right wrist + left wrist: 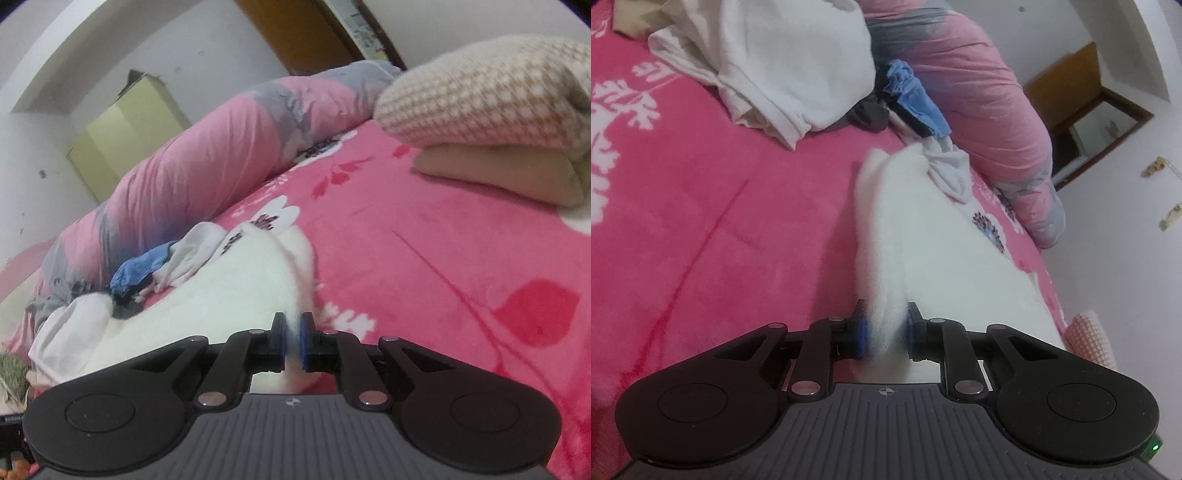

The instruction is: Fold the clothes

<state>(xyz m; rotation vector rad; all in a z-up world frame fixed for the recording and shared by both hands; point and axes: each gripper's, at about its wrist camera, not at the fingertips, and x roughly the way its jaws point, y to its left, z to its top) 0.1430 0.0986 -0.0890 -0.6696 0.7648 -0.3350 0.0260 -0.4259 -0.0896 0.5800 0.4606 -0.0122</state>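
My left gripper (pixel 885 325) is pinched on a bunched edge of the fluffy white garment (pixel 923 240), fabric filling the narrow gap between its blue pads. My right gripper (pixel 293 341) is nearly closed on a thinner edge of the same garment (pixel 240 288), which spreads ahead of both over the pink bedspread (pixel 720 221). Beyond it lie a crumpled blue cloth (pixel 916 96) and a white pile (pixel 775 62). Farther off, right of my right gripper, sits a checked pillow (pixel 480 92); a rolled pink quilt (pixel 207 155) lies along the wall.
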